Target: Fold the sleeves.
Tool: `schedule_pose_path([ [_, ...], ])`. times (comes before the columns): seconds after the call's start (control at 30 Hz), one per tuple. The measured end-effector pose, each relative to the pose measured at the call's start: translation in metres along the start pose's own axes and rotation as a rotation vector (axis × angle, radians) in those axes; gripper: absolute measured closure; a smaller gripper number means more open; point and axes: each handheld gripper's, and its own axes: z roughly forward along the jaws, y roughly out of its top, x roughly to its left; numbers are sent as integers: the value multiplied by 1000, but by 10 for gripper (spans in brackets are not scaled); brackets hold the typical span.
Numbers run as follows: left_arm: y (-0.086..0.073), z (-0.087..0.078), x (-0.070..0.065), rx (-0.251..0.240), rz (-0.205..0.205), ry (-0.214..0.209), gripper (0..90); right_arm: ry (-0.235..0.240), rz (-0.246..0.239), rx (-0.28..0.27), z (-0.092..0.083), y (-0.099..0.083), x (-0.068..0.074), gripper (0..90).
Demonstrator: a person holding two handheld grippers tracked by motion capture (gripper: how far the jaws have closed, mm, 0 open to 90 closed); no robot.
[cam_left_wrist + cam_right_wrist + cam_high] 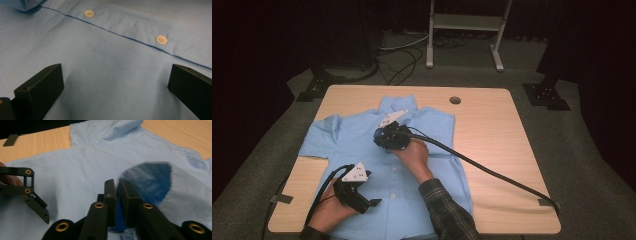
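Right claw (116, 185) pinches the light-blue button-up cotton shirt (362, 145) to lift a fold; left claw (115, 82), wide, rests on it as an anchor.

Dark room, grey carpet (572, 150), wooden table (492, 130), metal stand (464, 22) behind.

The shirt (362, 145) lay flat on the desk (492, 150), towards its left half, collar (398, 104) at the far edge and hem at the near edge by me. One sleeve (319, 137) spread out to the left. My right tongs (382, 136) sat on the upper chest, just below the collar, with a fold of the shirt between them. My left tongs (369, 202) rested on the lower front, near the desk's near-left corner, just left of the button placket (140, 30). The right cable (492, 172) ran across the desk to its near-right corner. A hole (455, 100) lay in the desk beyond the shirt's right shoulder. A stand (464, 30) stood on the floor behind the desk.
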Motion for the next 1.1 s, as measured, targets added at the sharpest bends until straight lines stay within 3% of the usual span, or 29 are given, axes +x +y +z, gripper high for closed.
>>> schedule_pose_path([
  [0.2, 0, 0, 0, 0, 0, 0, 0, 22, 1, -14, 0, 1, 0, 678],
  [0.43, 0, 0, 0, 1, 3, 0, 0, 82, -4, -61, -5, 5, 3, 533],
  [0.5, 0, 0, 0, 2, 2, 1, 0, 78, -9, -66, -6, 6, 3, 496],
  [0.7, 0, 0, 0, 2, 3, 1, 0, 76, 25, -65, -6, 6, -2, 242],
  [0.9, 0, 0, 0, 0, 0, 1, 0, -20, 28, -39, -3, 0, -4, 29],
  [1.1, 0, 0, 0, 0, -1, 0, 0, -42, 49, -31, -13, -10, -10, 18],
])
